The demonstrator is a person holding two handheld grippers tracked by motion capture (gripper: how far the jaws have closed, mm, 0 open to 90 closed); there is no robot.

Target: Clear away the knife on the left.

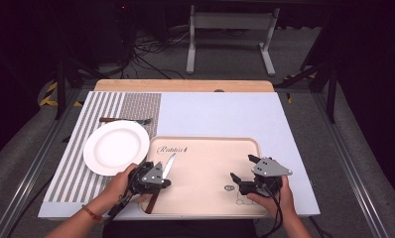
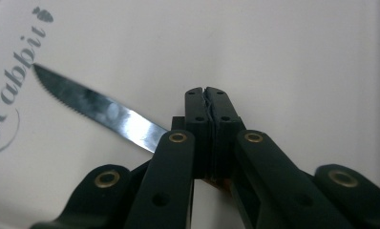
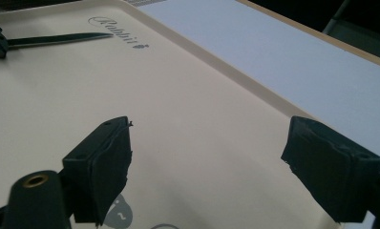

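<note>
Plate (image 1: 115,147) lies left of tray (image 1: 210,198); fork (image 1: 125,120) lies behind plate.

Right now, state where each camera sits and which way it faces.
High view: above the person's side, looking forward and down on the tray, the plate and both forearms.
Left gripper view: on the left gripper, looking along its shut jaws, clamped on the knife.
Right gripper view: on the right gripper, looking between its open jaws across the tray.
All three share the knife and the tray's "Rabbit" print.
</note>
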